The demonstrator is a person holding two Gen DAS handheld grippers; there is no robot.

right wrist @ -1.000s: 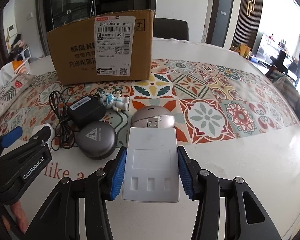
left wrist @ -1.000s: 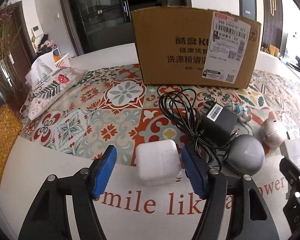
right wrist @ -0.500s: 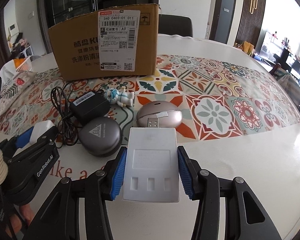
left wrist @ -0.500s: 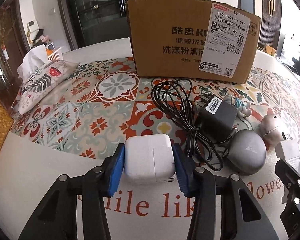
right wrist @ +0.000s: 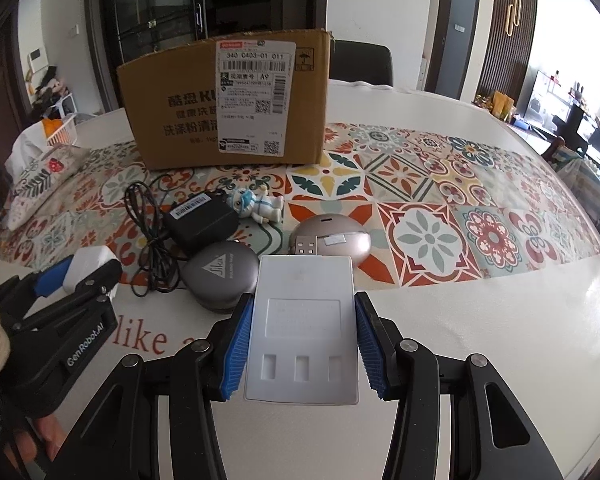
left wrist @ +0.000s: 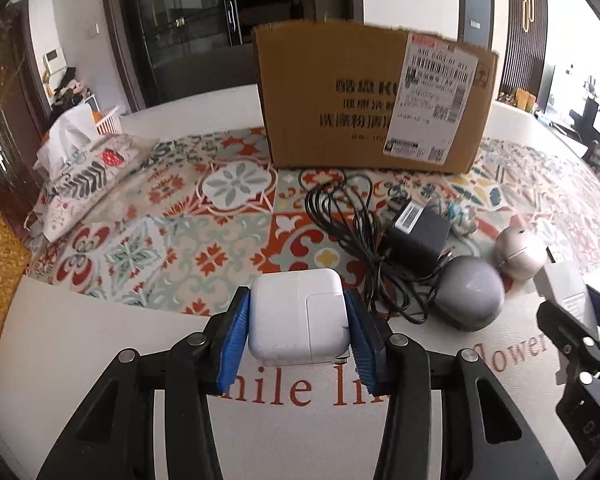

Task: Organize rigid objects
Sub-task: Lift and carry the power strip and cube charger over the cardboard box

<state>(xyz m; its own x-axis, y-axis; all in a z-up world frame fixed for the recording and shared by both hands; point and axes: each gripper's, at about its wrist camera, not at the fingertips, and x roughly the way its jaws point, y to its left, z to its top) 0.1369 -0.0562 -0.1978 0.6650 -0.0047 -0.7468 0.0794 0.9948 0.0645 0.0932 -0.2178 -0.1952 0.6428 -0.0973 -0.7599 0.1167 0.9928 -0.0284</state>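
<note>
Two grippers are loaded. Left gripper (left wrist: pixel 298 330) is clamped on the white charger cube (left wrist: pixel 299 317), held well in front of the cardboard box (left wrist: pixel 374 98), left of the black adapter (left wrist: pixel 414 236). Right gripper (right wrist: pixel 302 346) pinches the white USB card reader (right wrist: pixel 304 328) by its long sides, also in front of the box. Recommendation: lift both clear above the box rim before release; avoid snagging the adapter's cord (left wrist: pixel 352 236).

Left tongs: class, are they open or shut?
Shut: the left tongs press both blue pads against the sides of the white charger cube.
</note>
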